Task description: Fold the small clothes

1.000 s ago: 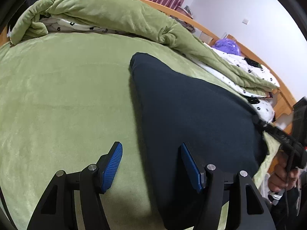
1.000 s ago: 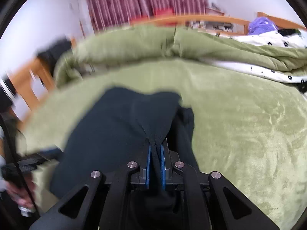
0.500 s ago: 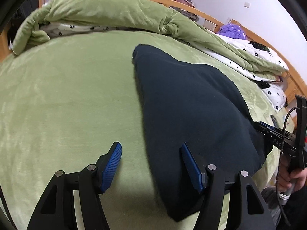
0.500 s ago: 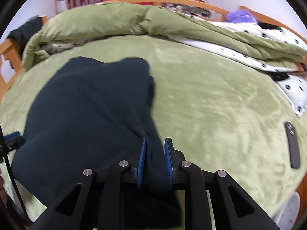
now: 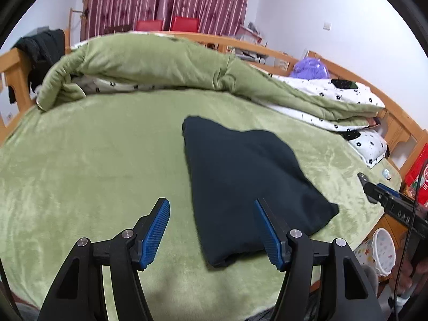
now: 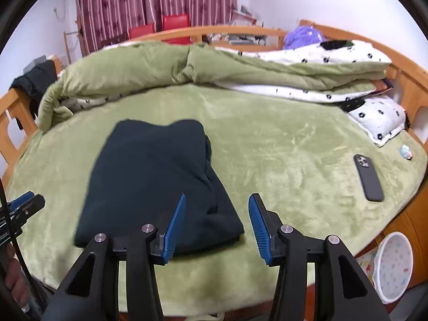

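A dark navy garment lies folded flat on the green blanket covering the bed. My left gripper hovers above the garment's near left corner, its jaws opening, nothing between the blue pads. My right gripper hangs over the garment's near right corner; its jaws are opening and the cloth lies below them, free of the pads. Each gripper's tip shows at the edge of the other's view, the right gripper and the left gripper.
A rolled green quilt and a white spotted duvet lie along the far side. A dark phone rests on the blanket at right. A wooden bed frame rings the mattress. A white patterned bin stands on the floor.
My right gripper let go of the garment's edge and opened, pulling back and up. My left gripper also rose and drew back. The garment now lies flat.
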A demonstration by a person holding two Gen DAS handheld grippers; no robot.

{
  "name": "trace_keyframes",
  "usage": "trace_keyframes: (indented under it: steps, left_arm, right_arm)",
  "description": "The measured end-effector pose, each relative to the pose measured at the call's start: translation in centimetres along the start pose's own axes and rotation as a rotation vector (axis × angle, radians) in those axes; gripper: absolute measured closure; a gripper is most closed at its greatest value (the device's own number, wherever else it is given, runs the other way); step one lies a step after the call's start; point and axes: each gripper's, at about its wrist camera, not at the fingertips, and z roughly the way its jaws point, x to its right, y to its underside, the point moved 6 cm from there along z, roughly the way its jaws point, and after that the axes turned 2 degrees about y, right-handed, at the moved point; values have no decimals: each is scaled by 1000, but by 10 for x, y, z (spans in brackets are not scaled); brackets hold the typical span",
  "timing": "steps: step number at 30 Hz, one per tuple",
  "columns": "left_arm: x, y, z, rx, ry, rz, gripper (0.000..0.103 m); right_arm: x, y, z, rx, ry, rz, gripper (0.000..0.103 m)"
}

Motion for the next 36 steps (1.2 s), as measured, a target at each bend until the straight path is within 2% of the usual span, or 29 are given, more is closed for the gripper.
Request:
trace_keyframes:
  steps: [5, 7, 9, 14, 36]
  left_arm:
    - [10, -3, -38, 32, -30, 39, 27]
    - [13, -2, -50, 44, -44, 57, 23]
    - [16, -1, -59, 49, -57, 74, 20]
    - [24, 1, -79, 63, -58, 92, 20]
    - [34, 8, -92, 85, -64, 91, 20]
  right_arm:
    - [0, 5, -37, 13, -5, 24, 53]
    - [-2, 9, -50, 18, -9, 25, 47]
    - [-5, 13, -63, 34, -13, 25, 29]
    - [-8, 21, -80, 51, -8, 18, 16]
    - [-7, 24, -95, 71, 4, 0, 16]
